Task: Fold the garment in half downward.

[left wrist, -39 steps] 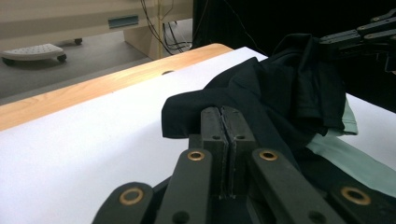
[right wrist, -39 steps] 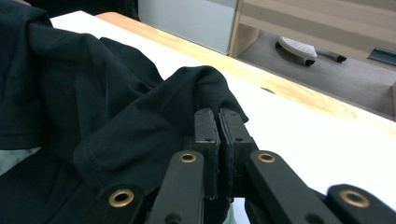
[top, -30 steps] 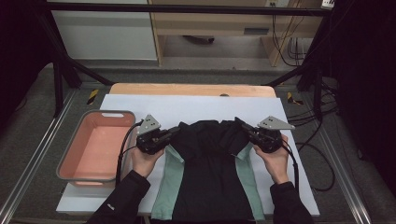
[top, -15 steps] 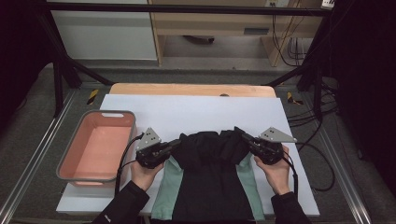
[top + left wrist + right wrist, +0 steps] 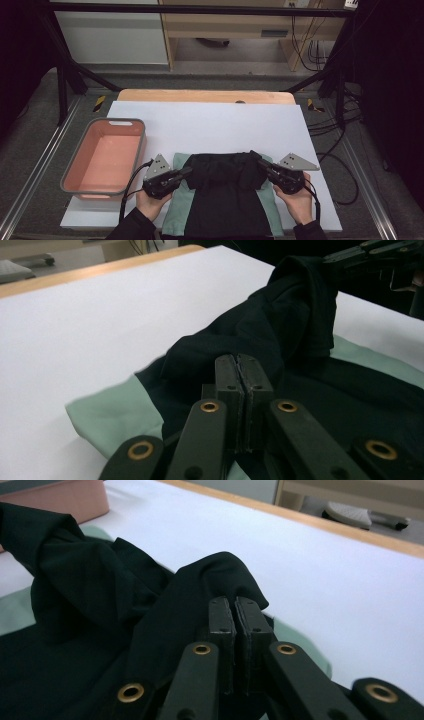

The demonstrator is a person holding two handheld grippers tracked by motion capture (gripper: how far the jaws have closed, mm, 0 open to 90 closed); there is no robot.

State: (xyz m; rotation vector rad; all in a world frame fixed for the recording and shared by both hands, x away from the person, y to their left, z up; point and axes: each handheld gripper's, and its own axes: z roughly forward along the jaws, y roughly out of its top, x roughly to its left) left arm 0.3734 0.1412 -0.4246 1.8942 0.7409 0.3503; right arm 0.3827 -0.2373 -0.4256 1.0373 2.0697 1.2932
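Note:
A black garment (image 5: 225,205) with mint-green side panels (image 5: 177,207) lies at the near edge of the white sheet (image 5: 210,125). Its far edge is lifted and bunched into a fold between my two grippers. My left gripper (image 5: 187,172) pinches the fold's left corner, jaws shut on the black cloth (image 5: 260,330). My right gripper (image 5: 257,159) holds the right corner the same way. In the left gripper view the jaws (image 5: 239,360) press together with cloth at their tips. In the right gripper view the jaws (image 5: 234,602) are closed on a raised black flap (image 5: 220,575).
A pink tub (image 5: 105,155) sits left of the sheet, close to my left hand. A wooden board edge (image 5: 200,95) runs along the sheet's far side. Metal frame rails and cables flank the table. The far half of the sheet is bare.
Both hands have come toward the near edge and sunk a little, drawing the garment's far edge back over itself. The black cloth now covers less of the sheet.

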